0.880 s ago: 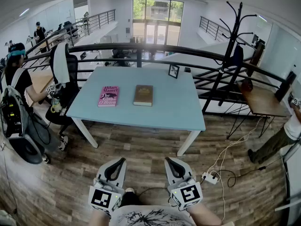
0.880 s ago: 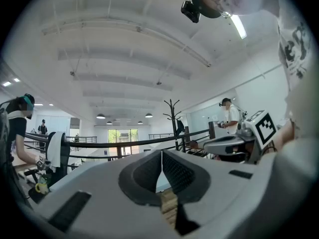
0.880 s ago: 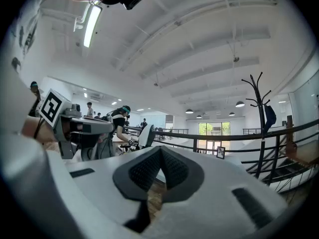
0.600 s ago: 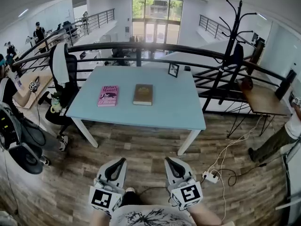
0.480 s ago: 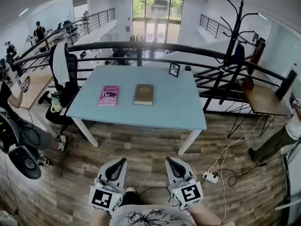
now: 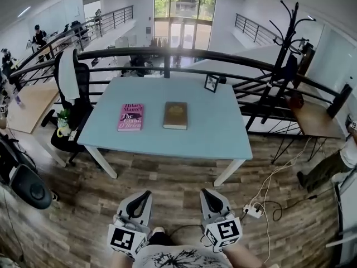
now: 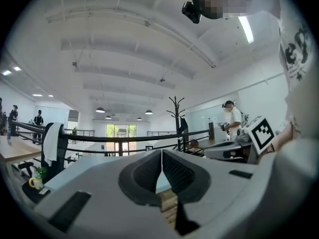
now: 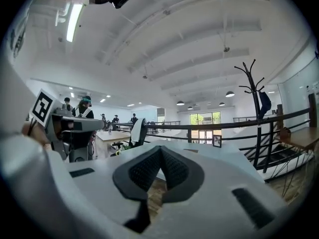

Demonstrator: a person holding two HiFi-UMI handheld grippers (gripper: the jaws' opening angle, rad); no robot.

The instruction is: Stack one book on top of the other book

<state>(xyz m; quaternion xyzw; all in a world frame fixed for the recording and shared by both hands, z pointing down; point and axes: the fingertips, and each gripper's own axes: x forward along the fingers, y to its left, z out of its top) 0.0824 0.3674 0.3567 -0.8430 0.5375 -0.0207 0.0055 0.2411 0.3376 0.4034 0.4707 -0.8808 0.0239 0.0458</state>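
Observation:
A pink book (image 6: 130,116) and a brown book (image 6: 175,115) lie flat side by side on the light blue table (image 6: 212,133), a small gap between them. My left gripper (image 6: 146,193) and right gripper (image 6: 203,191) hang low in the head view, well short of the table, over the wooden floor. Both are shut with nothing in them. In the left gripper view the jaws (image 7: 162,152) meet at the tips; in the right gripper view the jaws (image 8: 160,149) meet too. Both point level toward the table.
A small picture frame (image 6: 211,82) stands at the table's far edge. A black railing (image 6: 167,54) runs behind it. An office chair (image 6: 70,94) stands at the left, a coat stand (image 6: 284,49) and a brown side table (image 6: 312,119) at the right. Cables (image 6: 262,200) lie on the floor.
The table and books sit slightly nearer and lower in the head view. The person at the far left has moved out of view. Both grippers keep their places.

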